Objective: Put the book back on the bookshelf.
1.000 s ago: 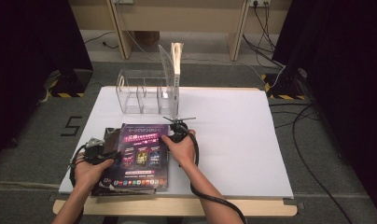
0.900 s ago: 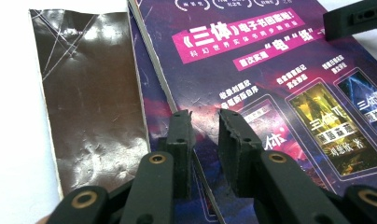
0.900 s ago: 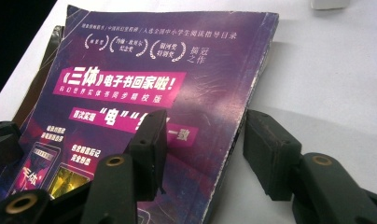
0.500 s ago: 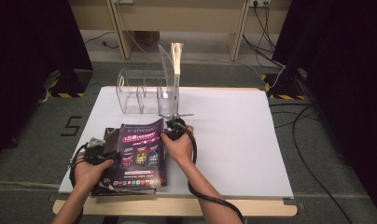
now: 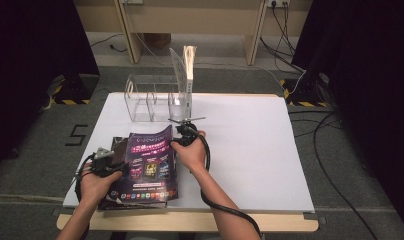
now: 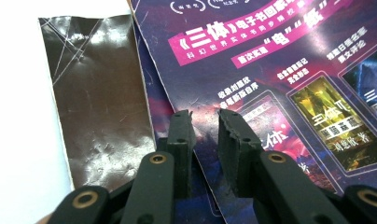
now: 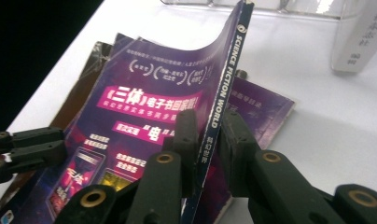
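The top magazine (image 7: pixel 144 121) lies on a stack at the worktop's (image 5: pixel 250 150) near left; its spine edge is lifted and pinched in the right claw (image 7: pixel 207 133), whose jaws have just been closing onto it; the left claw (image 6: pixel 205 140), narrowly parted, is pressed on the cover, though a grip cannot be told; the spine should be raised slowly, the lower magazines (image 7: pixel 266 102) held down, before the clear rack (image 5: pixel 152 97) is approached.

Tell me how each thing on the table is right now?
Top magazine: spine edge lifted, cover curling.
Right gripper: jaws just closed on the top magazine's spine.
Left gripper: jaws on the top magazine's other edge.
Magazines underneath: lying flat.
Clear rack: standing, one white book upright in it.
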`<state>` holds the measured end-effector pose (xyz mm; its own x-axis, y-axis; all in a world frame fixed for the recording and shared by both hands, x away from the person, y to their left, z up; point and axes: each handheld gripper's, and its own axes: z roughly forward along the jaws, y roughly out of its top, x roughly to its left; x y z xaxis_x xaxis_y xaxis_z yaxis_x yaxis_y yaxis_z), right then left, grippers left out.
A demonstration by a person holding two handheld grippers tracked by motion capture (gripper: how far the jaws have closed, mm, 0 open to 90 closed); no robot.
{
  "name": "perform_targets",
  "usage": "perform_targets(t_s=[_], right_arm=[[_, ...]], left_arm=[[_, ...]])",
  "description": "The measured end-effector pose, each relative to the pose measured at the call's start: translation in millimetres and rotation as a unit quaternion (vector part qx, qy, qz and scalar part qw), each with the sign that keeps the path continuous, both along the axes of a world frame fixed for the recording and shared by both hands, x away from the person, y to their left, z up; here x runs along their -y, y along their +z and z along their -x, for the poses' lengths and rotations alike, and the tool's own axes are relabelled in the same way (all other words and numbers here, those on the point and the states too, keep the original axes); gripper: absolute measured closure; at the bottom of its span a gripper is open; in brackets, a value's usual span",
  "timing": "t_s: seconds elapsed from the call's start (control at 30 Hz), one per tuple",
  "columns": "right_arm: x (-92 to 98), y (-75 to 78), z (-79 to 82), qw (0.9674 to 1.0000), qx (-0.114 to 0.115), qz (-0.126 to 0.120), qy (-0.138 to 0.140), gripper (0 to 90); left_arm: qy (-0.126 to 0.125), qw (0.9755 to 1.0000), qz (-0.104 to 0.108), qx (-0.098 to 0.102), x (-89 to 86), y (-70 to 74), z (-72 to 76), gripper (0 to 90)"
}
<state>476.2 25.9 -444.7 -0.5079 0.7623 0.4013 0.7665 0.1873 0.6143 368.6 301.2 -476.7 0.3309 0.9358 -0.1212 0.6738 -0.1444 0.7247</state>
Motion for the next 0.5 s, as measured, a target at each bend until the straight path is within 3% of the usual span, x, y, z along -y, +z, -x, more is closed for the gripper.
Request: perform_targets(t_s=[0.2,0.3,0.5], right_arm=[[-2.4,8.1,2.1,0.9999,-0.001,-0.012,0.002,79.4],[-4.7,7.8,0.8,1.0000,-0.003,0.001,0.005,78.5],[-5.7,3.4,-1.2,0.9999,-0.008,0.002,0.010,76.8]], left_arm=[[-0.003,1.0000,-0.008,-0.001,0.5,0.7,0.1,74.2],[-0.002,1.0000,-0.007,-0.001,0.4,0.7,0.1,74.2],[-0.001,1.0000,-0.009,-0.002,0.7,0.9,0.0,74.2]])
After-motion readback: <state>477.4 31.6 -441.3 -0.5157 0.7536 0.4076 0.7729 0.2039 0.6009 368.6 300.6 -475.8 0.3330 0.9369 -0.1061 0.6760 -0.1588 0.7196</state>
